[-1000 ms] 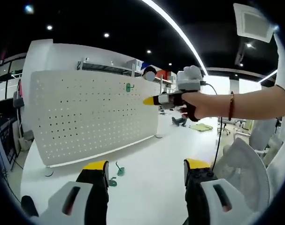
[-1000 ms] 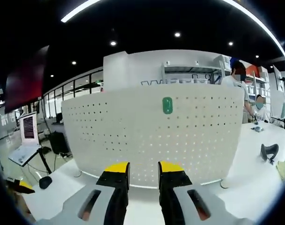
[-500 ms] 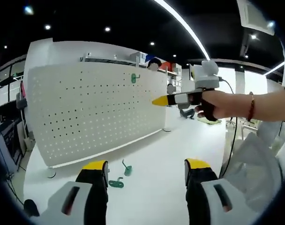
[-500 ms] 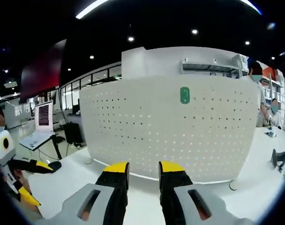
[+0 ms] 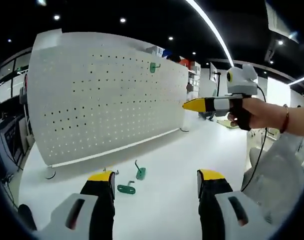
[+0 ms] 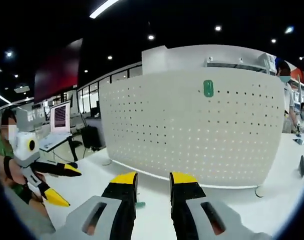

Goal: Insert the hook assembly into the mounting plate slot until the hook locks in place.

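Left hand-held gripper (image 5: 155, 176) gapes, released; 2 green hooks (image 5: 132, 181) lie on the counter (image 5: 167, 165) just ahead. Right hand-held gripper (image 6: 153, 178), nearly closed and grasping nothing, faces the pegboard (image 6: 192, 130).

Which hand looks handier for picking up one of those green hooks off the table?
Probably the left. The left gripper has open jaws just short of the two loose hooks on the table. The right gripper, empty, is raised toward the pegboard.
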